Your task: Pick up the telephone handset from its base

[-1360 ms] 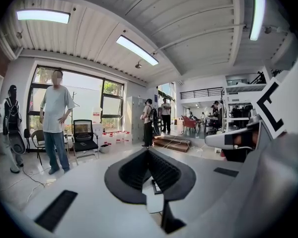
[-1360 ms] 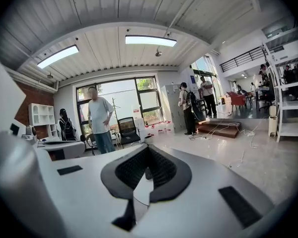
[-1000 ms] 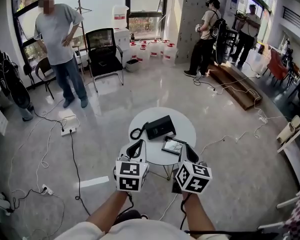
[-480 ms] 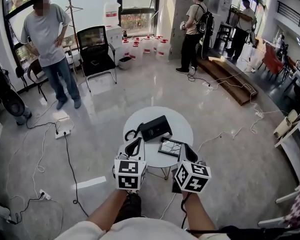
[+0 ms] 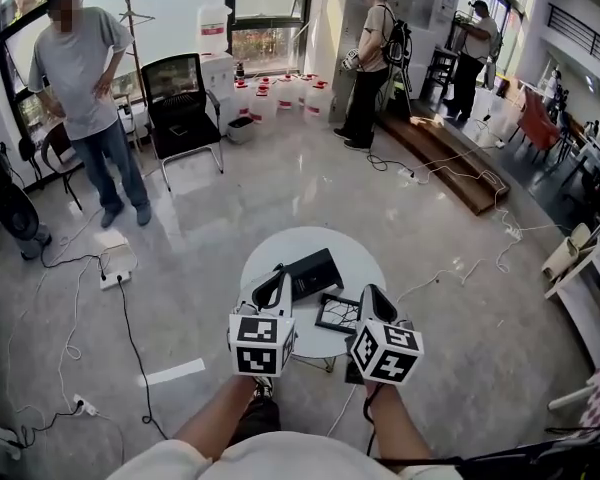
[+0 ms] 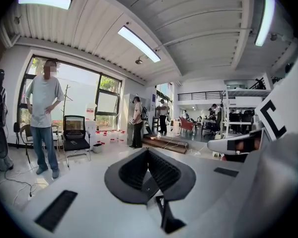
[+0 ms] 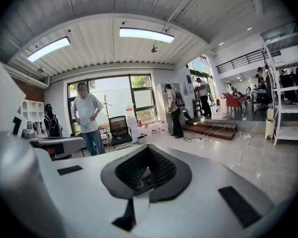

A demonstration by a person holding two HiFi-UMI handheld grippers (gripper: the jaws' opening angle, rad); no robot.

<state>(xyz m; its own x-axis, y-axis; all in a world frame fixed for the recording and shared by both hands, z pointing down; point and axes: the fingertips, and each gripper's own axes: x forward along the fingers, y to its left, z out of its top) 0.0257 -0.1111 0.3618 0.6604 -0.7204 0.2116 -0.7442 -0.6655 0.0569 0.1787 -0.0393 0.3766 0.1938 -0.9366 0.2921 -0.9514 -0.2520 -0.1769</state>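
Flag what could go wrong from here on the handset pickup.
1. The left gripper and right gripper are both shut. If they arrive that way, they would likely shove the telephone rather than grasp its handset.
2. A flat framed panel lies close beside the telephone on the small round table. A wide approach might knock it toward the edge.

The person is stretching the bare left forearm [image 5: 215,423] and bare right forearm [image 5: 395,430] forward, side by side. The white left claw [image 5: 273,290] with black ribbed jaws is pointing slightly downward, its jaws pressing together on nothing. The matching right claw [image 5: 374,304] is pointing likewise, jaws closed and empty.
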